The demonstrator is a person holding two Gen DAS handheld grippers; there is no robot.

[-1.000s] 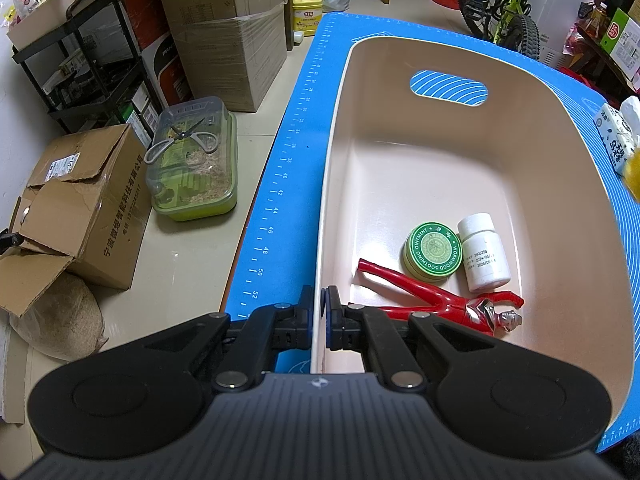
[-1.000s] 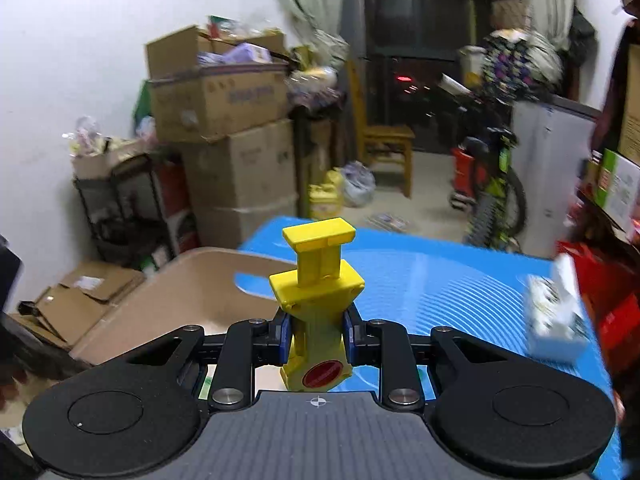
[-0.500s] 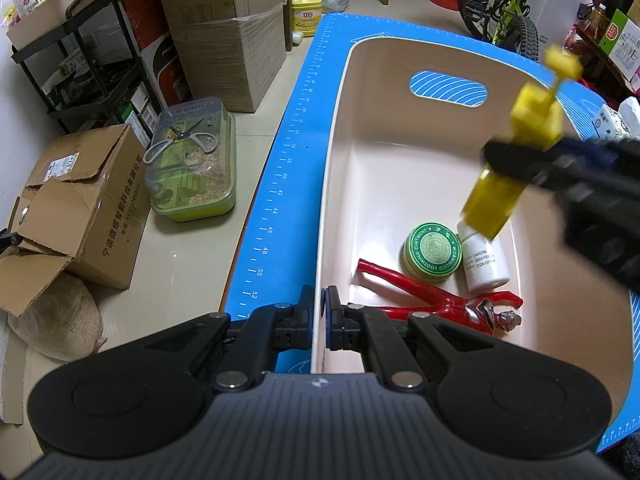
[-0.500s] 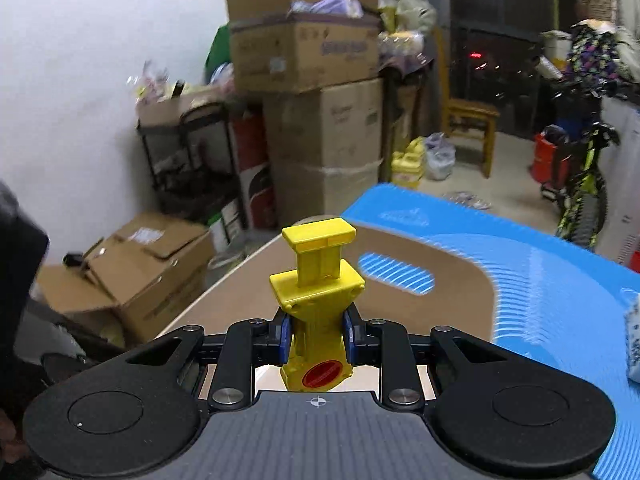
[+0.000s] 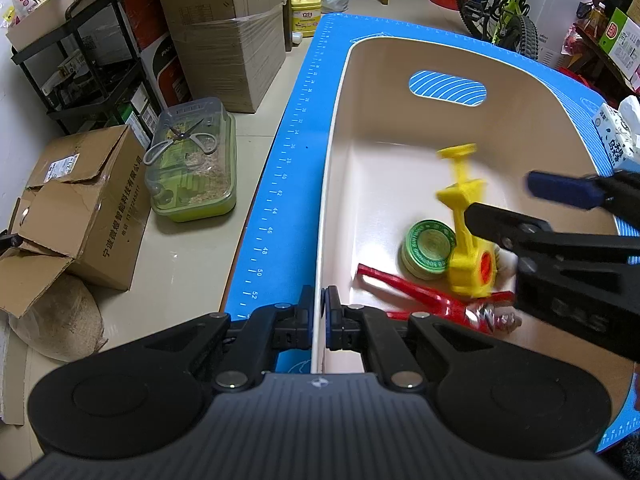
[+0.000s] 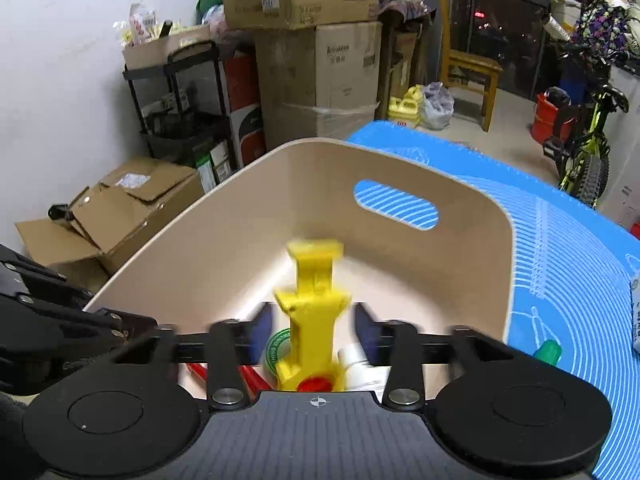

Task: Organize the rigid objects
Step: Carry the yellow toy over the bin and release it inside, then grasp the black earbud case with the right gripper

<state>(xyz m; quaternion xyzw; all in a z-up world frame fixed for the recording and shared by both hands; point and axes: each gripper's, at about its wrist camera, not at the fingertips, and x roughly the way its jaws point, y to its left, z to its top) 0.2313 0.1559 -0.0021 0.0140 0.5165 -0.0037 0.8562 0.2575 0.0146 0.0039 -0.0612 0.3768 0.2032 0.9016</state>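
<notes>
Right wrist view: I am looking along the right gripper (image 6: 314,330) into the beige bin (image 6: 224,216) on the blue mat (image 6: 560,248).
Change: a second ago my jaws were clamped on the yellow toy (image 6: 310,316) above the mat; now they are opening, and both blue pads are standing clear of its sides.
Toy position: it is sitting blurred between my opening jaws, upright, its red disc end lowest, directly ahead of the tool and over the bin contents.
Left wrist view: the yellow toy (image 5: 466,232) is dropping just past the right gripper (image 5: 516,208), above the green tin (image 5: 428,250) and the red pliers (image 5: 416,292).
Meaning for the task: I am judging this as the release step; one more rigid object is going into the bin, joining the tin, the pliers and the white bottle (image 6: 356,364).
Left gripper (image 5: 318,314): I am keeping it clenched on the near rim of the bin, steadying it, unmoved over the last second.
Edges: the bin's left wall is lying well to the left of my right tool; the far wall with its handle slot (image 6: 396,204) is lying well ahead; the right wall is close on my right.
Open room: the far half of the bin floor, ahead of my fingers, is bare; straight up and back is reading as the free path out.
Risk: the toy may be tipping onto the tin or bottle as it lands.
</notes>
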